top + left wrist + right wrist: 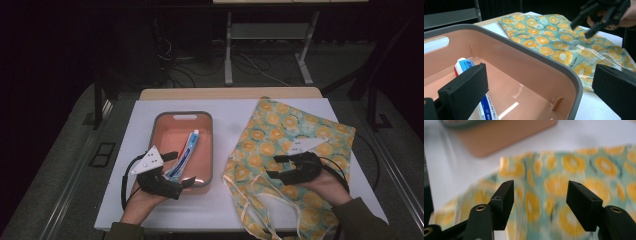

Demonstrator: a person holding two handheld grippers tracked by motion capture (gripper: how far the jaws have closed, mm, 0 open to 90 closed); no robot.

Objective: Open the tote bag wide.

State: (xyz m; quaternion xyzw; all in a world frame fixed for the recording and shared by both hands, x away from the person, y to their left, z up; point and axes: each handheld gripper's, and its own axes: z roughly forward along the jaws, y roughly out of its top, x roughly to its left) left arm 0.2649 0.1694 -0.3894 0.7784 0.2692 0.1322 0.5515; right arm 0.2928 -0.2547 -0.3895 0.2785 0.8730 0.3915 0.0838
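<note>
Toothpaste tube [186,152] lies in smooth, round-cornered plastic tub [165,125].

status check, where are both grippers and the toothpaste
Left gripper open, straddling the tub's near rim. Right gripper open, empty, above the orange-print cloth bag. Toothpaste tube lying inside the pink tub. Nothing in the way.

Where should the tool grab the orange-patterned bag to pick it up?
Probably by the pale straps at the near end of the orange-patterned bag. The bag lies flat on the white table, so its middle gives little to pinch, while the straps spread out loose toward the person. The right tool, open above the cloth, could come straight down and close across one strap.
</note>
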